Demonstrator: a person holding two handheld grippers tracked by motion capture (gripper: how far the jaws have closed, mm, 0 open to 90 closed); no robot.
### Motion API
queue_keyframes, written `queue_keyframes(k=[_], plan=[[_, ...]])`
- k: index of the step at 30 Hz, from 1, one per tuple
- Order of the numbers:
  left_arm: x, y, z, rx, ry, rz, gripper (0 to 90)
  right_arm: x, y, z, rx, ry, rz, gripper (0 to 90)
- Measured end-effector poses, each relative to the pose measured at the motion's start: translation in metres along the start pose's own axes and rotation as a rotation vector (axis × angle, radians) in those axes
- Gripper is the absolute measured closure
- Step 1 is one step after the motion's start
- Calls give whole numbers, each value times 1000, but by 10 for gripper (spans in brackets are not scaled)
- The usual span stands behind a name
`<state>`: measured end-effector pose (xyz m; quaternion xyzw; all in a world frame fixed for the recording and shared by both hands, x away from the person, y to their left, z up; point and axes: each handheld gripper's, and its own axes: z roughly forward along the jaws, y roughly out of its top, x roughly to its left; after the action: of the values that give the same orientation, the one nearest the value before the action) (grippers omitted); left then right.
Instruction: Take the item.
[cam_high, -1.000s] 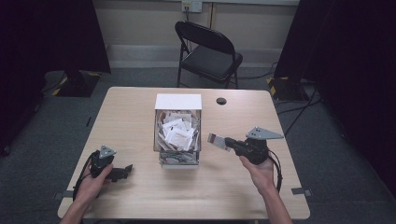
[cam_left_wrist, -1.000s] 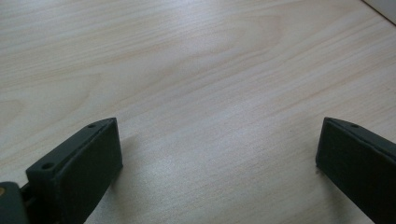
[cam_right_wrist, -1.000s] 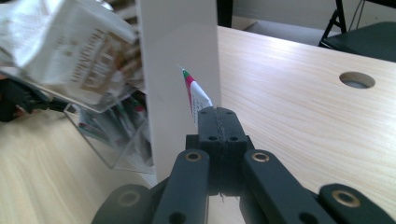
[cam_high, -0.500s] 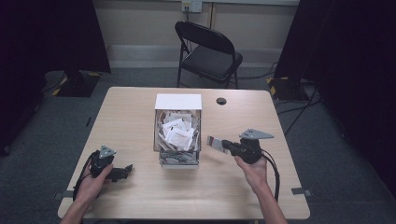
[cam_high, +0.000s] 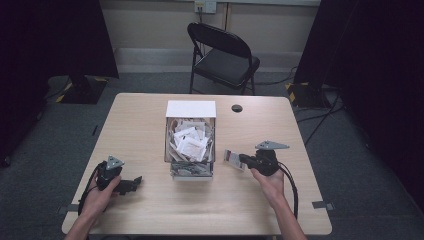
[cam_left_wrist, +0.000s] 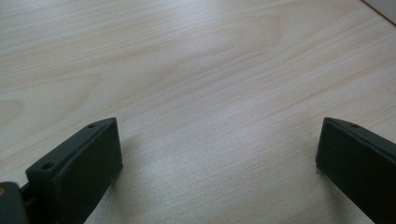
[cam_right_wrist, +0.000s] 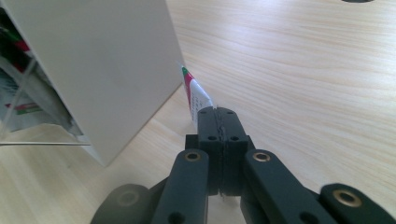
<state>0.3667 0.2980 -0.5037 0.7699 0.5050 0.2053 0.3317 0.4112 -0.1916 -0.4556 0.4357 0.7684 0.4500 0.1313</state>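
A small packet (cam_right_wrist: 194, 95), white with a red and green end, is clamped between the closed jaws of the right gripper (cam_high: 244, 159), as seen in the right gripper view. In the high view the packet (cam_high: 232, 157) is held just above the table (cam_high: 150, 215), close beside the right wall of the clear box (cam_high: 190, 142), which is filled with similar packets. The left gripper (cam_high: 134, 181) is rested on the table near its front left, well apart from the box, its jaws spread wide over bare wood
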Motion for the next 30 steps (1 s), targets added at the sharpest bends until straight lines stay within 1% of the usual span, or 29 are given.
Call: queue_keyframes(k=[1,2,4,5,7,11,12,14,16,21,22,24,30], plan=[[0,0,0,3,2,5,0,-1,0,0,8,-3,3,894],[0,0,0,1,2,3,0,-5,0,1,1,-6,26,889],[0,0,0,3,-1,3,0,-8,0,2,-2,-7,32,888],[0,0,0,0,1,0,0,-11,0,2,-1,-19,38,883],[0,0,0,0,2,1,0,-13,0,3,-2,-19,43,877],[0,0,0,1,1,1,0,-15,1,4,4,-32,33,862],[0,0,0,1,1,1,0,-16,1,6,8,-49,33,848],[0,0,0,0,2,1,0,-18,1,7,11,-49,36,845],[0,0,0,0,1,0,0,-19,0,10,21,-62,32,839],[0,0,0,0,1,0,0,-22,-2,16,42,-74,33,826],[0,0,0,1,1,1,0,-23,-2,19,57,-87,16,823],[0,0,0,0,0,-1,0,-23,-3,20,61,-90,12,820],[0,0,0,2,1,2,0,-25,-4,24,73,-98,23,818]])
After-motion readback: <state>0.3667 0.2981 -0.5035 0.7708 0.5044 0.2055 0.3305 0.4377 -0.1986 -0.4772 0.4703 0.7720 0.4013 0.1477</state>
